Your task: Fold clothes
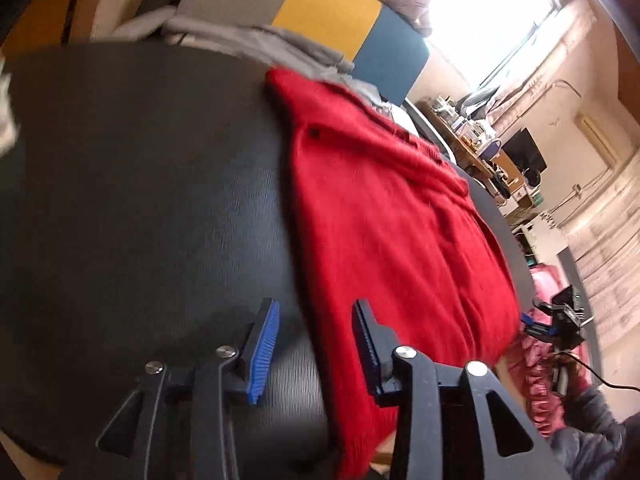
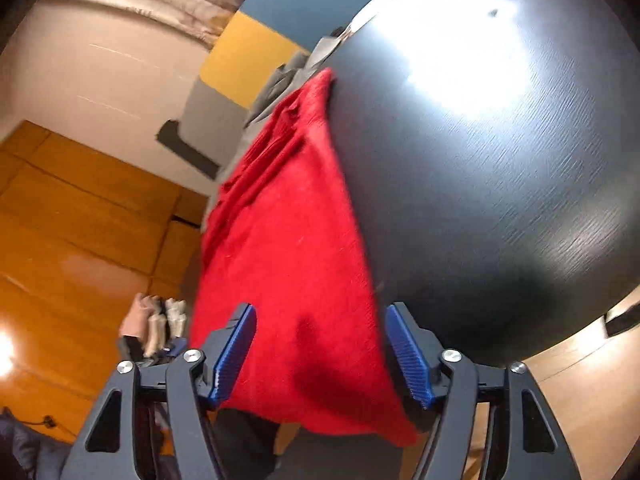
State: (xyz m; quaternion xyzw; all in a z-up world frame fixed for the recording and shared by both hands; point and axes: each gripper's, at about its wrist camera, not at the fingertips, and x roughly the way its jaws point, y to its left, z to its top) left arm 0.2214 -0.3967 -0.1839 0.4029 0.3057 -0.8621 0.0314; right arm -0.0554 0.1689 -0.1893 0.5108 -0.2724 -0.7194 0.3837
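Red sweater (image 1: 384,216) lies flat along one edge of the dark round desk (image 1: 140,200), its near hem hanging over the rim. In the left wrist view it fills the 1–5 o'clock side; in the right wrist view it runs from 12 down to 6.

Left tongs (image 1: 316,340): jaws partly apart, nothing between the pads. They straddle the sweater's long edge, one pad over bare desk, the other over red knit. No pinch.

Right tongs (image 2: 320,348): jaws wider, red fabric showing in the gap, pads not pressing on it. Cannot tell if they hover above the hem or touch it. Frames are smeared.

Grey clothes (image 1: 256,40) bunch at the far rim, 12 o'clock, just beside the sweater's far end.

Risks, as I judge them:
- Hem already overhangs. A one-sided pull could drag the whole sweater off the rim to the floor.
- Left tongs sit on the edge line. Closing there may catch one layer only or miss the knit and scrape the desk.
- Knit is soft and stretchy. Uneven grabs by the two tongs could give a skewed fold.
- Desk looks slick. The sweater may slide instead of creasing.
- A far-end fold could snag the grey pile.
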